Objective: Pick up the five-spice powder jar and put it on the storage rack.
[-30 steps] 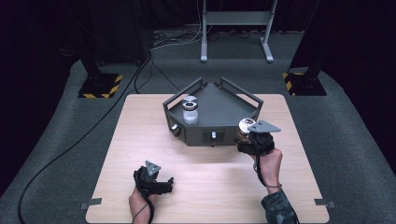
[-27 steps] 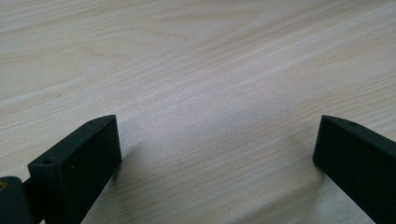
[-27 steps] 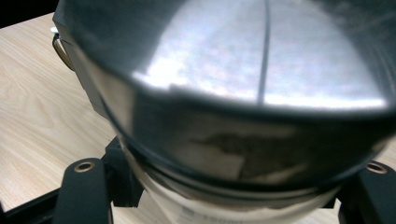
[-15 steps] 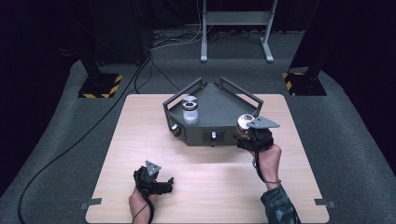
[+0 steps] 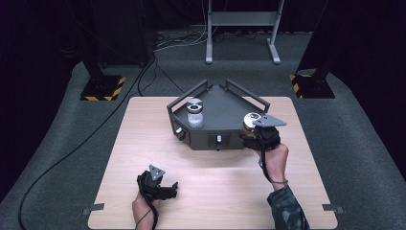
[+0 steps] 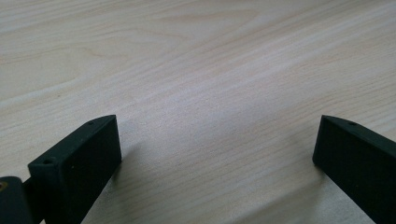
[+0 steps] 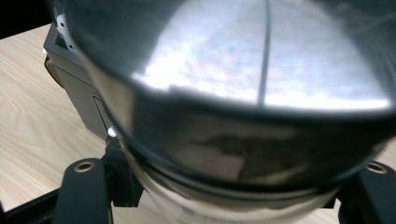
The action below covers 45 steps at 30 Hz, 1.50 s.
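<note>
Right gripper (image 5: 256, 125) raised at right corner of grey tray (image 5: 225, 103), forearm reaching forward; fingers clamped on a metal-capped jar (image 7: 243, 107). Left gripper (image 6: 217, 154) resting low on worktop (image 5: 215, 187), near edge; fingers spread wide, holding nothing. Second jar (image 5: 194, 113) upright in tray.

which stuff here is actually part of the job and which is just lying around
In use:
- right gripper, shut on a metal-capped jar at the right corner of the grey box
- second jar standing on the box

Idle or background:
- left gripper, open over bare table
- floor cables
- metal stand
</note>
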### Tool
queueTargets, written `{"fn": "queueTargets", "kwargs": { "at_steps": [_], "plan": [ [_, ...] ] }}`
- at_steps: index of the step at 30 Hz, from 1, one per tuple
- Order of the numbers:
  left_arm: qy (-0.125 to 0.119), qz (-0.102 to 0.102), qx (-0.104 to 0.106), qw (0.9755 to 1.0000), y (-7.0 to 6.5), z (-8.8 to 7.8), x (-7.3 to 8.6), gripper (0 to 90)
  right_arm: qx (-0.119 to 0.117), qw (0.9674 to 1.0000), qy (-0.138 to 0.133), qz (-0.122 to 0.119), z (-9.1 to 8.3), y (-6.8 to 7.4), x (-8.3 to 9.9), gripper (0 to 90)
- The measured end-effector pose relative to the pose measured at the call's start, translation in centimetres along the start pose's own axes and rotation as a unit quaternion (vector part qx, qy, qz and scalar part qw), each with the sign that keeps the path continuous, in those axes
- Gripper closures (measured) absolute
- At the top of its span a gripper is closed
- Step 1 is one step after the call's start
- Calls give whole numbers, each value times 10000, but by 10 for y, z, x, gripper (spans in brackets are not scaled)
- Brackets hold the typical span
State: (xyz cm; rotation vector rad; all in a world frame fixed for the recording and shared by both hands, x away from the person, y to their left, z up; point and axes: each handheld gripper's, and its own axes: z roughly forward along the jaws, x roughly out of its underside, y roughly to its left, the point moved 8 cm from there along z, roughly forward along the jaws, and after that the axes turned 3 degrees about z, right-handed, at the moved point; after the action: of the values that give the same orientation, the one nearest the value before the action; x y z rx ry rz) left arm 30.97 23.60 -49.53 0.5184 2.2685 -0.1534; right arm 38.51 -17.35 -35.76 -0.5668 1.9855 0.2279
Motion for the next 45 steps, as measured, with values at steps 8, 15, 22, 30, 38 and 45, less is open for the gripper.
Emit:
{"fn": "queueTargets", "kwargs": {
  "at_steps": [8, 15, 22, 30, 38, 45],
  "plan": [
    [-1, 1, 0, 10000, 0, 0, 0, 8, -19, 10000, -7, 58, 2, -3, -4, 305],
    [-2, 3, -5, 10000, 0, 0, 0, 8, -23, 10000, -22, 66, 4, -5, -8, 305],
    [-5, 6, -9, 10000, 0, 0, 0, 8, -30, 9999, -8, 121, 8, -9, -13, 305],
    [-3, 7, -9, 10000, 0, 0, 0, 8, 6, 9999, 19, 107, 12, -11, -20, 305],
    [-2, 2, -5, 10000, 0, 0, 0, 8, 3, 9999, 53, 126, 19, -12, -24, 305],
    [-6, 5, -8, 10000, 0, 0, 0, 9, -17, 9999, 83, 132, 23, -12, -27, 305]
  ]
}}
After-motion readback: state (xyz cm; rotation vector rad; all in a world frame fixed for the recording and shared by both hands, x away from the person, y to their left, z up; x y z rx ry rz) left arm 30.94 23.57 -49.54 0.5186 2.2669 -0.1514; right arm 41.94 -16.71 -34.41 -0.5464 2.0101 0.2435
